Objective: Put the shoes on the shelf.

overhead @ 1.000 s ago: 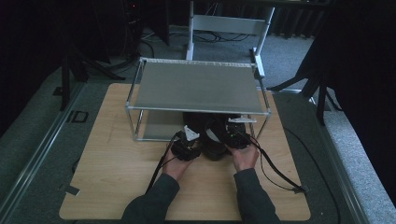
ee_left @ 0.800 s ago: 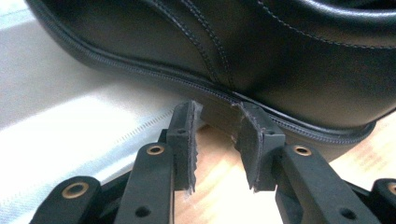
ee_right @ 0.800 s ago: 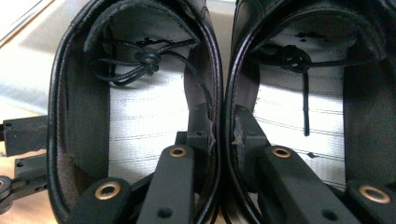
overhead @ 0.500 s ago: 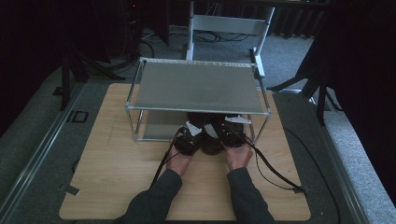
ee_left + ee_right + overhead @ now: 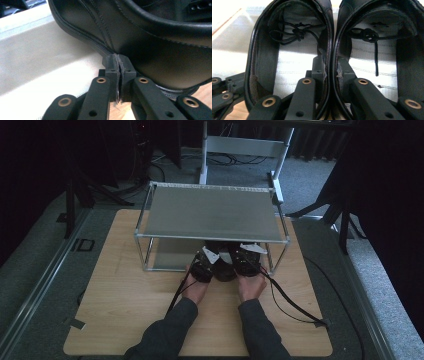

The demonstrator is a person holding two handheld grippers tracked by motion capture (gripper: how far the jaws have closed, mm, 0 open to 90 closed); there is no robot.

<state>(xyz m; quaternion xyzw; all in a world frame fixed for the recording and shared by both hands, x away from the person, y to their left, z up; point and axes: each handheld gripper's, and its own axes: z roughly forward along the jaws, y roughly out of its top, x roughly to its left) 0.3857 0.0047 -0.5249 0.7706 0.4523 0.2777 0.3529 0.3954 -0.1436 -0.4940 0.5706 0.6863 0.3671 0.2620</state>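
Note:
Two black leather shoes [image 5: 226, 270] stand side by side at the front of the rack's lower shelf. My right gripper [image 5: 331, 67] is shut on the two touching inner walls of the pair, one jaw inside the left shoe [image 5: 262, 62] and one inside the right shoe [image 5: 407, 57]. In the high view the right gripper [image 5: 248, 260] sits just right of the shoes. My left gripper [image 5: 117, 66] has just been closing, and its pads now meet against the side of a shoe [image 5: 155, 42] with nothing thick between them. From above, the left gripper [image 5: 205, 264] is at the shoes' left.
A metal wire rack [image 5: 210, 212] with a flat top stands on the wooden table [image 5: 125, 310]. Its pale lower shelf [image 5: 37, 62] carries the shoes. Black cables [image 5: 290, 305] trail from both grippers across the table. A white frame [image 5: 245, 145] stands behind.
The left hand has edged forward and right, in toward the shoes under the shelf. The right hand has stayed about where it was.

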